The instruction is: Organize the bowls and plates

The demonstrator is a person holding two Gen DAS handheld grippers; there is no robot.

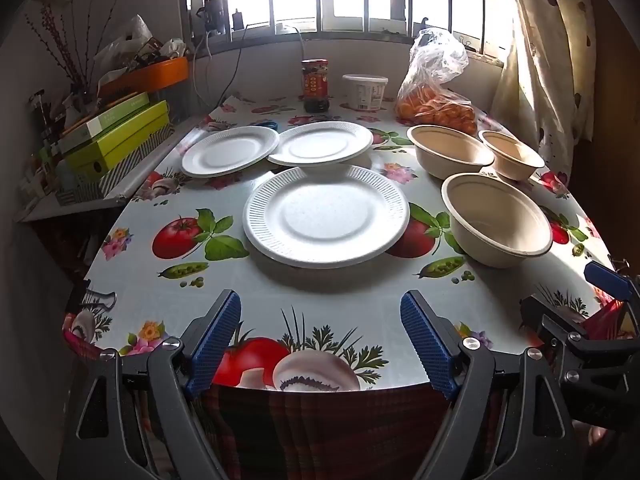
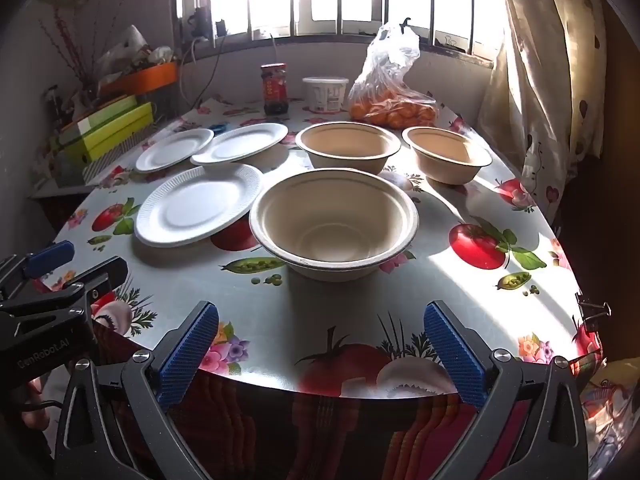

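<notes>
A: Fingers?
B: Left gripper [image 1: 320,344] and right gripper [image 2: 320,354] are held fully spread, nothing gripped.
A: Ware?
B: Three plates [image 1: 326,216] are laid left of nearest bowl [image 2: 334,224]; two bowls [image 2: 348,148] behind it, on counter [image 2: 460,300].

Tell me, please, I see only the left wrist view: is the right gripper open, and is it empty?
Observer: Yes. The right gripper is open and holds nothing.
Operator: Which dish lies ahead of it?
Observer: The near bowl, centred ahead of it and not touched.
Operator: Is anything at the right edge of the table?
Observer: A black binder clip sits on that edge.
</notes>
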